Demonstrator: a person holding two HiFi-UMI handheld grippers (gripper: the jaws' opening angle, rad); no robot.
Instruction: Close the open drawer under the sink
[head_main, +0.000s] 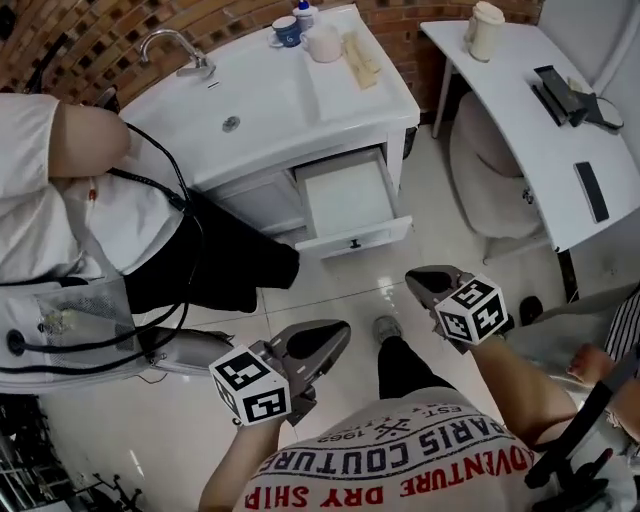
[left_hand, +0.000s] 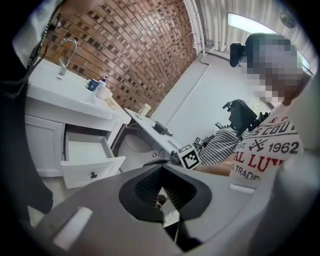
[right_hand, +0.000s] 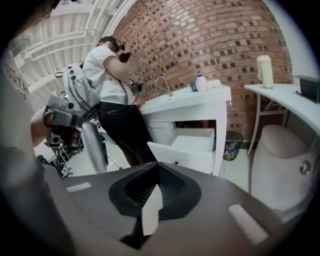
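The white drawer (head_main: 350, 200) under the sink (head_main: 260, 100) stands pulled out, its front panel (head_main: 355, 238) with a small dark knob facing me; the inside looks bare. My left gripper (head_main: 318, 345) is held low over the tiled floor, well short of the drawer, with its jaws shut on nothing. My right gripper (head_main: 432, 285) hovers closer, just right of the drawer front and apart from it, also shut and holding nothing. The drawer (left_hand: 90, 160) appears at the lower left beyond the left gripper (left_hand: 162, 170). Past the right gripper (right_hand: 156, 167), the drawer (right_hand: 187, 150) sits straight ahead.
Another person (head_main: 70, 210) in a white shirt and black trousers stands right at the vanity's left side. A white counter (head_main: 530, 120) with a rounded white seat (head_main: 495, 190) under it is on the right. A bin (right_hand: 231, 145) stands by the vanity. Cups (head_main: 300, 35) are on the sink top.
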